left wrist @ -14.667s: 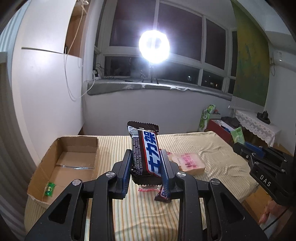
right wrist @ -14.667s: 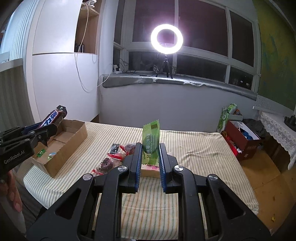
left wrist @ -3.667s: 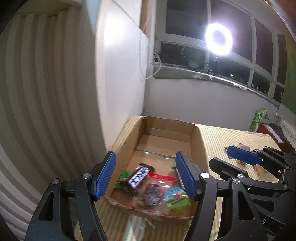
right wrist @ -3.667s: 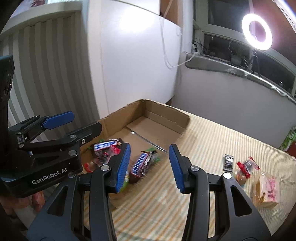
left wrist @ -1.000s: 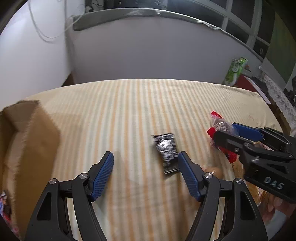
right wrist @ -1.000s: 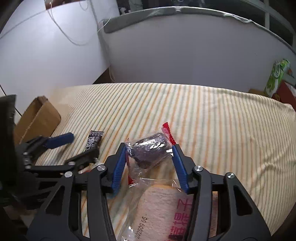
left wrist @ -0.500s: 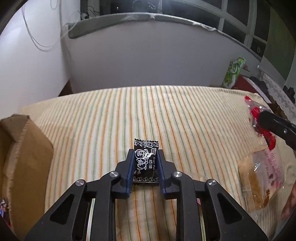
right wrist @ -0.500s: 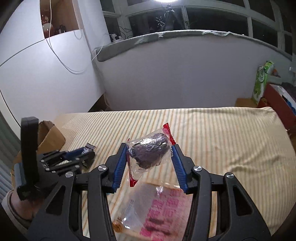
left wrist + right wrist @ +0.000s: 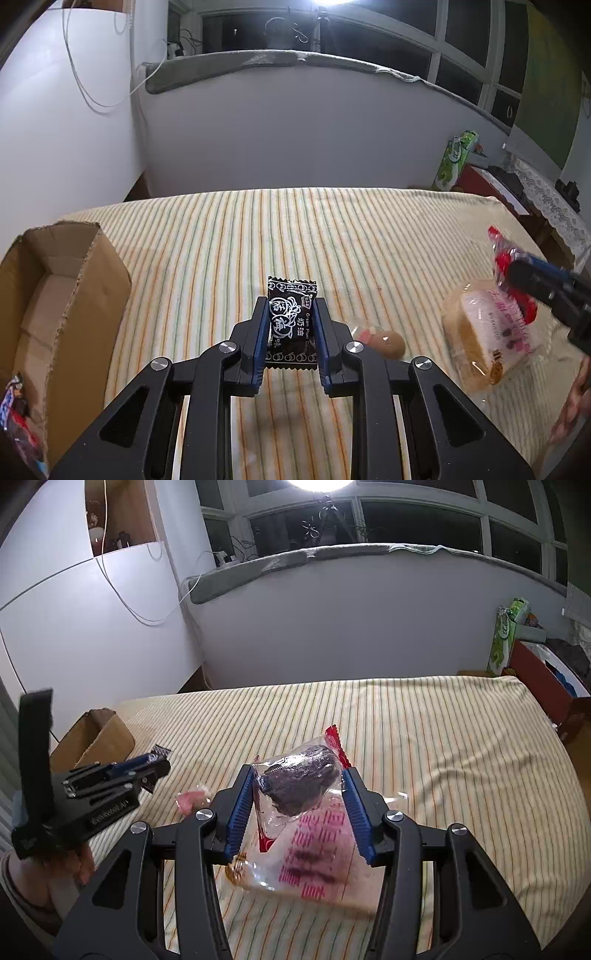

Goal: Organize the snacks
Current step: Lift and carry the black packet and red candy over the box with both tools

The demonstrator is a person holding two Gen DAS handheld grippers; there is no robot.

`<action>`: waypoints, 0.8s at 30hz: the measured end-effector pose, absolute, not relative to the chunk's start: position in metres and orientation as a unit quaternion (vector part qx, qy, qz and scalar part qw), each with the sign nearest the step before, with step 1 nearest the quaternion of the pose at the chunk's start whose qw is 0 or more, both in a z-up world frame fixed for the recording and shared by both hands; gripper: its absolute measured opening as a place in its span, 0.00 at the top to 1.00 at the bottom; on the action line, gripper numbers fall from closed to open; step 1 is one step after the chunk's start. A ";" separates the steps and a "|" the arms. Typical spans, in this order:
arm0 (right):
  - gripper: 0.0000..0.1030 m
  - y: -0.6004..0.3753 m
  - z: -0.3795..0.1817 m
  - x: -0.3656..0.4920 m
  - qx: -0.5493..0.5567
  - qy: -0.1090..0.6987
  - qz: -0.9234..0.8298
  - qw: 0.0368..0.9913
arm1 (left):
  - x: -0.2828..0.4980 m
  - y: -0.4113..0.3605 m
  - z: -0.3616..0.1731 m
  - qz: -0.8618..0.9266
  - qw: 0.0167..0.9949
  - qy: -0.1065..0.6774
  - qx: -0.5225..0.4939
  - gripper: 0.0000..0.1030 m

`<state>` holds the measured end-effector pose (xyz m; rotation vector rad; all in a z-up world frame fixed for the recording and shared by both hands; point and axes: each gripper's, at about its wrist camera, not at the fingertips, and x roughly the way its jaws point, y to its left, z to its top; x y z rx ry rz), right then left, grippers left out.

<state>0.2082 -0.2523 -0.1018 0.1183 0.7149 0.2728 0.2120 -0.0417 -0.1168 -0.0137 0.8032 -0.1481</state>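
My left gripper [image 9: 290, 314] is shut on a small black candy packet [image 9: 291, 325] with white print, held upright above the striped cloth. My right gripper [image 9: 299, 779] is shut on a clear wrapper with red ends holding a dark snack [image 9: 299, 779], lifted off the table. In the left wrist view that snack [image 9: 506, 258] shows at the right edge in the right gripper [image 9: 532, 273]. The left gripper [image 9: 147, 766] appears at the left of the right wrist view. The cardboard box [image 9: 55, 306] stands at the left, with snack wrappers [image 9: 14, 410] in its near end.
A wrapped bread slice with pink print [image 9: 484, 332] lies on the striped tablecloth [image 9: 295, 229] at the right. A small clear-wrapped brown sweet [image 9: 386, 341] lies beside the left gripper. Past the table's right edge stand a red box [image 9: 543, 686] and a green packet [image 9: 504, 638].
The left gripper closed on the black candy packet and lifted it slightly. The right gripper rose and drew back with the dark snack in it.
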 end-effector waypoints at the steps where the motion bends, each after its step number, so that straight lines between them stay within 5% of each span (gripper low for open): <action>1: 0.51 -0.253 -0.098 0.205 0.056 0.346 0.131 0.927 | 0.210 -0.043 -0.113 -0.074 0.919 0.388 -0.008 0.80; 12: 0.51 -0.252 0.020 0.113 0.024 0.230 0.111 0.967 | 0.118 -0.008 0.040 -0.094 0.969 0.225 -0.028 0.80; 24: 0.51 -0.221 0.001 0.079 0.012 0.261 0.119 0.958 | 0.069 0.009 0.024 -0.111 0.964 0.238 -0.039 0.80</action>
